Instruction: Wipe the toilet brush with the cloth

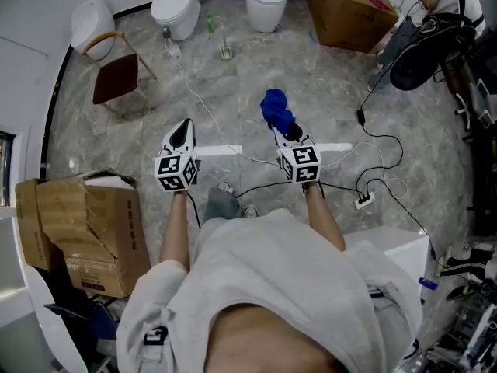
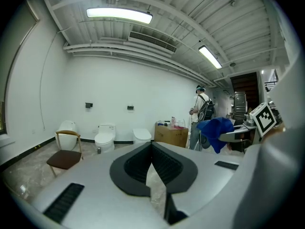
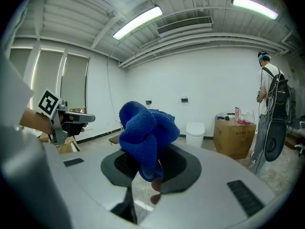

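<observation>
Right hand-held gripper [image 3: 151, 173] clamped on bunched blue cloth [image 3: 145, 137], held up over floor [image 1: 256, 92] | left hand-held gripper [image 2: 152, 149] jaws closed, nothing between, alongside | toilets [image 1: 175, 10] ahead by wall, chair [image 1: 116, 76] left of them

No readable txt, nos. or brands anywhere. Black-white square code patterns only, no letters, on white cubes of left gripper [image 1: 186, 124] & right gripper [image 1: 286, 133]. Small dark print on torn brown cardboard box [image 1: 85, 231], head view btm left: illegible.
</observation>
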Tool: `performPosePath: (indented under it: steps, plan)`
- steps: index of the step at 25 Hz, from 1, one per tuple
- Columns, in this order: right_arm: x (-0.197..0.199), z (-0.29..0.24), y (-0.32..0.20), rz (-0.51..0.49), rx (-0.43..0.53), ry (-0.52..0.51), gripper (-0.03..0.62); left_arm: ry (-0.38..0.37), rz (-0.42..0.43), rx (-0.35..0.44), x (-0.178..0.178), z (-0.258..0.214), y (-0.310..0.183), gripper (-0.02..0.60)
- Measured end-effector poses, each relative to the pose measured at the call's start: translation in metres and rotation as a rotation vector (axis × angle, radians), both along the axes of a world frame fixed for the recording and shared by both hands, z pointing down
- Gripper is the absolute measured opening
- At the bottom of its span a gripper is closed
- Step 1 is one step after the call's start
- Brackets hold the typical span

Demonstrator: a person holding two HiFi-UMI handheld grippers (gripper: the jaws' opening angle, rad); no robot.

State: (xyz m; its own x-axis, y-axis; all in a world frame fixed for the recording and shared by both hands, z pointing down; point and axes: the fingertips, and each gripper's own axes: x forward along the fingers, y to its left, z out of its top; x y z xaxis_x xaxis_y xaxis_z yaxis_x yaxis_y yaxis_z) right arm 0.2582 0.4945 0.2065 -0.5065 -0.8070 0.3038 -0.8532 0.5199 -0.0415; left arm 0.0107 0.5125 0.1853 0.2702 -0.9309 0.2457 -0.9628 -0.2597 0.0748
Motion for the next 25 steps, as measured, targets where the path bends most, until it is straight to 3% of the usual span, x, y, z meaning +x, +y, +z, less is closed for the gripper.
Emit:
performPosePath:
  steps: [10,25]
  plan:
    - [-0.023,0.019,-0.059,-0.011,-0.018,0.035,0.11,0.027,-0.007,-0.02,-0.022,0.026,-0.056,0.018]
    - [-0.101,0.016,-0.229,0.022,-0.04,0.063,0.11,0.066,0.027,-0.039,-0.099,0.032,-0.234,0.018]
